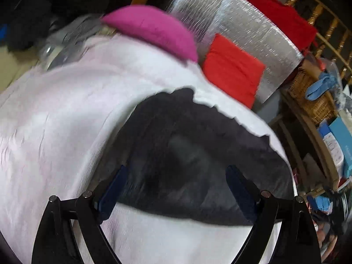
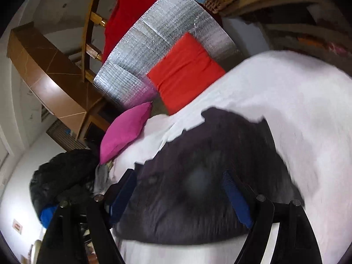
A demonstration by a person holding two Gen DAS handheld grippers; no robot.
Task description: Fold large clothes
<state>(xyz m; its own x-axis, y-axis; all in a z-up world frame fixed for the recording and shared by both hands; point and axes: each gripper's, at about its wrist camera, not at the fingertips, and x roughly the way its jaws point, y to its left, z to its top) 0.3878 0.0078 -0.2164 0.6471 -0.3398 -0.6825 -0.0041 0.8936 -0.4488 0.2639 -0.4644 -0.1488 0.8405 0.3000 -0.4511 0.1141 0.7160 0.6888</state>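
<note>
Our left gripper has its fingers wide apart, holding nothing. Our right gripper is the same. Under both lies the dark garment, bunched on the white sheet. Farther off we see a pink pillow, a red cushion and a silver mat.

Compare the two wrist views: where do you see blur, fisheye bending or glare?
Left wrist view: motion blur smears the dark garment and pink cushion; the railing bends round the edge. Right wrist view: the dark garment blurs likewise; the silver foil mat glints; black vignette fills the corners.
</note>
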